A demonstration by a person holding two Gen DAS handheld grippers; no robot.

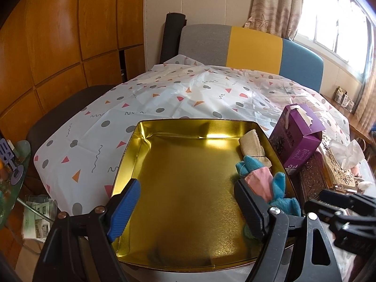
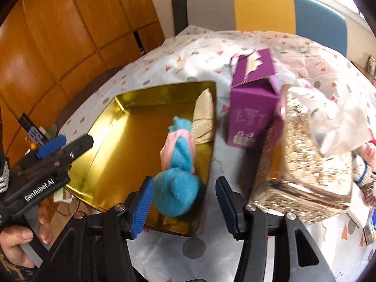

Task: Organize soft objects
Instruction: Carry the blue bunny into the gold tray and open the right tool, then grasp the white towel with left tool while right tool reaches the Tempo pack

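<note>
A gold tin tray (image 1: 188, 188) (image 2: 131, 127) sits on the patterned tablecloth. A blue and pink plush toy (image 1: 263, 183) (image 2: 178, 164) lies along the tray's right wall. A folded beige cloth (image 1: 252, 148) (image 2: 204, 117) lies behind it in the tray's far right corner. My left gripper (image 1: 190, 209) is open over the tray, its right finger beside the toy. My right gripper (image 2: 183, 209) is open at the tray's near right corner, with the toy just ahead of its left finger. The left gripper also shows in the right wrist view (image 2: 68, 146).
A purple carton (image 1: 296, 138) (image 2: 253, 108) stands right of the tray. A glittery gold tissue box (image 2: 305, 159) (image 1: 338, 164) stands beside it. More soft toys (image 2: 364, 164) lie at the far right. A chair (image 1: 235, 47) stands behind the table.
</note>
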